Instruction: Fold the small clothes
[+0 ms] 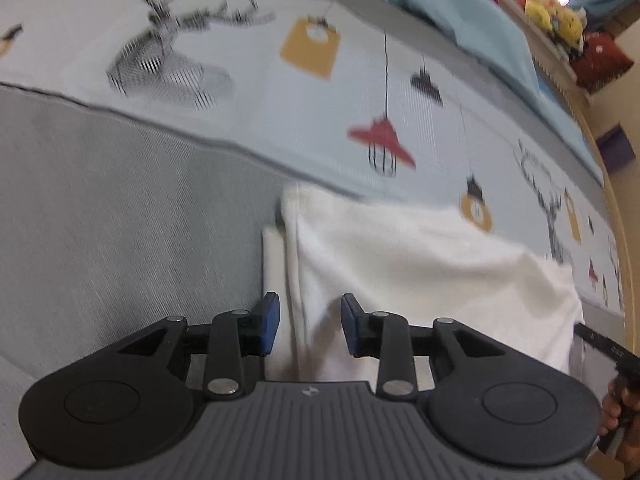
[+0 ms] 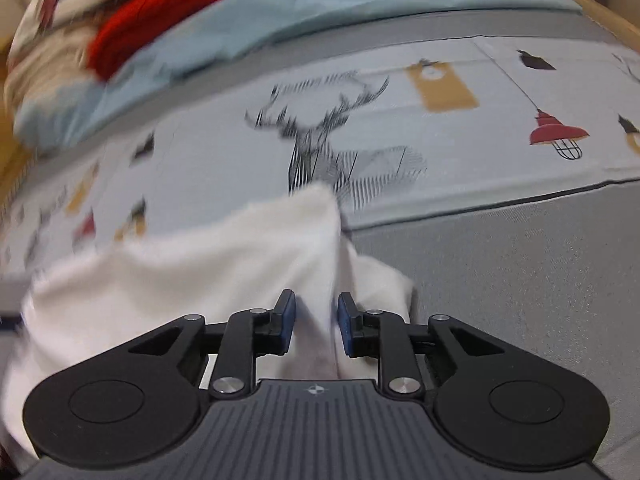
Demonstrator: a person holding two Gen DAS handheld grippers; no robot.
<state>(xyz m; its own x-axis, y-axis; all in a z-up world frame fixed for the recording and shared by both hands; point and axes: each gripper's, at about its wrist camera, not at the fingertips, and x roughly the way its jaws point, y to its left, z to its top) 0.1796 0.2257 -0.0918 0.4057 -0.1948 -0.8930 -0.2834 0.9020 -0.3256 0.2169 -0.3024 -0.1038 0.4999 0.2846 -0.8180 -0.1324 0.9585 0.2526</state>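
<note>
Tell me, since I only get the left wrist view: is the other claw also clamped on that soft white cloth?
Observer: No. The right claw is open. A raised ridge of the soft white cloth runs between its blue rubber pads, apparently unpinched.
Operator: Where does the cloth end on that side?
Observer: Its far corner pokes up just in front of a black line-drawn deer printed on the pale patterned bedsheet.
</note>
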